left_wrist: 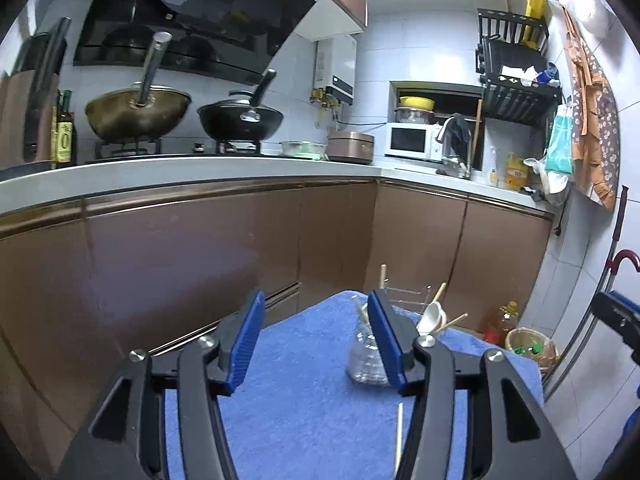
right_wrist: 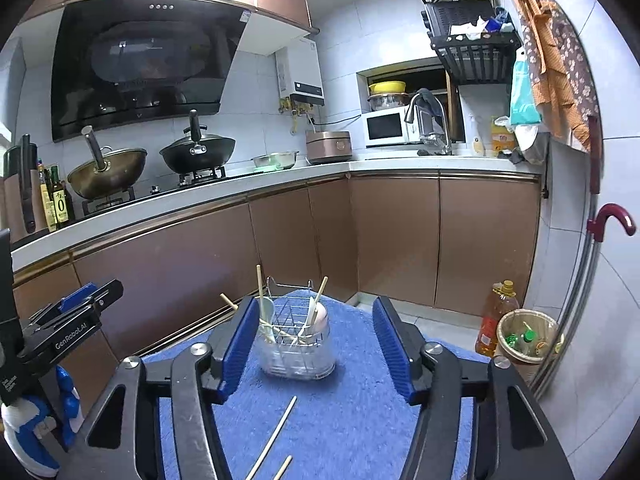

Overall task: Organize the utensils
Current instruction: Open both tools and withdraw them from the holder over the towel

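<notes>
**Both grippers free above the mat, loose chopsticks waiting**

Left wrist view first. Left gripper (left_wrist: 316, 336) released, blue pads apart, nothing between them. Below: blue terry mat (left_wrist: 288, 408). Just behind the right-hand pad, half hidden: clear plastic utensil caddy with a wire divider rack (left_wrist: 366, 364), white ceramic spoon (left_wrist: 430, 318) and pale sticks leaning in it. One pale wooden chopstick (left_wrist: 399, 440) flat on the mat, near the inner edge of the right-hand finger.

Right wrist view next. Right gripper (right_wrist: 316, 342) likewise released and empty, caddy (right_wrist: 298, 356) framed between the fingers but well beyond the pads. Two wooden chopsticks loose on the mat (right_wrist: 352, 412), nearer the camera: a long one (right_wrist: 276, 432) lying diagonally, a shorter end (right_wrist: 283, 467) at the bottom edge. Left gripper (right_wrist: 74, 306) visible at the left edge.

Likely step: between placements, utensils partly sorted. Next move calls for dipping to a loose chopstick, pinching the thin shaft squarely, then standing it in a rack cell.
</notes>
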Demonstrator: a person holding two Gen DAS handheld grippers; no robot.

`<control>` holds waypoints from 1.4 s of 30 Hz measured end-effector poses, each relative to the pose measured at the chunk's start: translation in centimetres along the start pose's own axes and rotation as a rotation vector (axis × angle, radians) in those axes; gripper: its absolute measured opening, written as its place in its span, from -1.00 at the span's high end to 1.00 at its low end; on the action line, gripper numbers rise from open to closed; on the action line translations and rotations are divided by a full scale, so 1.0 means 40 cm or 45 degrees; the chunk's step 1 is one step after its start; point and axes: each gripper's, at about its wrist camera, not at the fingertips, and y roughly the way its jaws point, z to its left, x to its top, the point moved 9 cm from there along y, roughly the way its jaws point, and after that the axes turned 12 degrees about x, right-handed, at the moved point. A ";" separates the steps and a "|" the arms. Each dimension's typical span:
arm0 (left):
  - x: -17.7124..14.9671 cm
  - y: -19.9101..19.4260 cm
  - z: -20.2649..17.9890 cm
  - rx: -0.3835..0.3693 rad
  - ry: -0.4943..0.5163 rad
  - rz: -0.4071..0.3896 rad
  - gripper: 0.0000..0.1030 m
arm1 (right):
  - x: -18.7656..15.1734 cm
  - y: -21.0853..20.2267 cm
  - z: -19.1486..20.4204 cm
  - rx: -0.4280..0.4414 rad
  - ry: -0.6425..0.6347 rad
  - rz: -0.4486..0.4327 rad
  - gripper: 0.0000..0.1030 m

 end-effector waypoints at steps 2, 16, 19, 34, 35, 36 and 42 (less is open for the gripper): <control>-0.011 -0.013 0.016 0.017 0.009 0.014 -0.03 | -0.008 -0.018 0.015 -0.012 -0.007 0.001 -0.23; -0.090 -0.077 0.124 0.103 0.016 0.092 -0.04 | -0.109 -0.045 0.076 -0.034 -0.010 0.109 -0.35; -0.095 -0.095 0.138 0.110 0.012 0.096 -0.04 | -0.121 -0.055 0.083 -0.041 -0.010 0.120 -0.37; -0.110 -0.189 0.144 0.132 0.091 0.078 -0.04 | -0.123 -0.132 0.114 -0.035 -0.025 0.076 -0.45; -0.112 -0.194 0.142 0.132 0.094 0.077 -0.04 | -0.124 -0.133 0.114 -0.033 -0.025 0.075 -0.45; -0.113 -0.197 0.141 0.132 0.099 0.075 -0.04 | -0.124 -0.134 0.114 -0.032 -0.024 0.075 -0.45; -0.116 -0.204 0.133 0.123 0.120 0.073 -0.04 | -0.129 -0.137 0.117 -0.033 -0.018 0.080 -0.45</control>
